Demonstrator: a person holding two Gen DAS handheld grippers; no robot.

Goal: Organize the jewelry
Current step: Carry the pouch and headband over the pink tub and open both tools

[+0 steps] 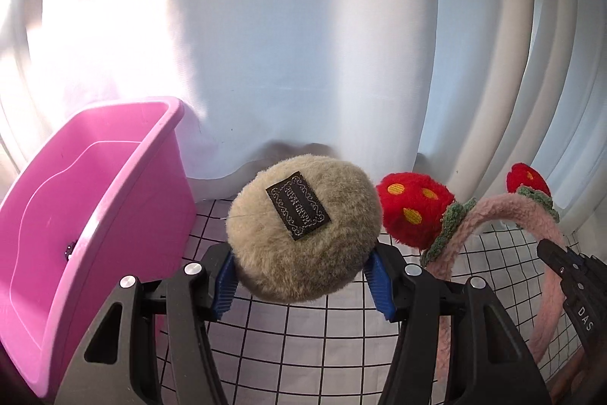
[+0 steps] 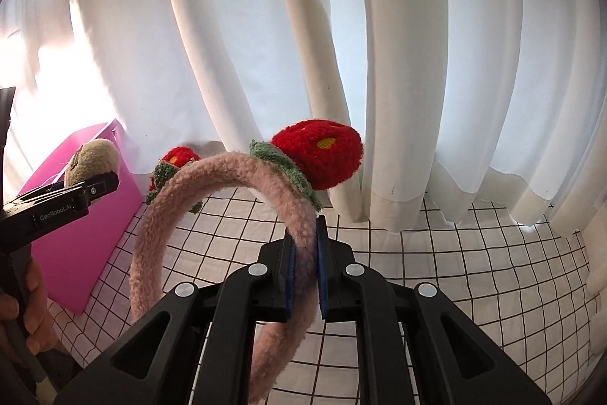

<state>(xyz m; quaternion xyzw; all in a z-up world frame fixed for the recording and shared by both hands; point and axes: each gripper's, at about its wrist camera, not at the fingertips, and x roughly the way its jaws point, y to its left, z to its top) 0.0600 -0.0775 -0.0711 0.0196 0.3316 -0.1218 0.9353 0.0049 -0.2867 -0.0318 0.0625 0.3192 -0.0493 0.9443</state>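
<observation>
The left gripper has its jaws clamped on a tan fluffy pom-pom, a round furry piece with a small dark woven label on its face; the blue pads press into its sides and hold it clear of the checked tablecloth. The pink plastic bin stands just to the left of that pom-pom, its open top tipped toward the camera, with a white curtain hanging behind it. A small dark item lies low against the bin's inner wall, too small to identify.

The right gripper has its jaws closed on the band of a pink fuzzy headband topped with two red strawberry ears. The band stands upright as an arch, its span running left toward the bin, its far leg hanging above the cloth.

Seen from the right wrist, the pom-pom sits right at the bin's rim, while the headband is farther from the bin on its right side. So the left hand looks much the nearer for a drop: a short move leftward and down over the opening. The headband would follow, and its wide arch probably needs to be turned along the bin's longer side to fit.
</observation>
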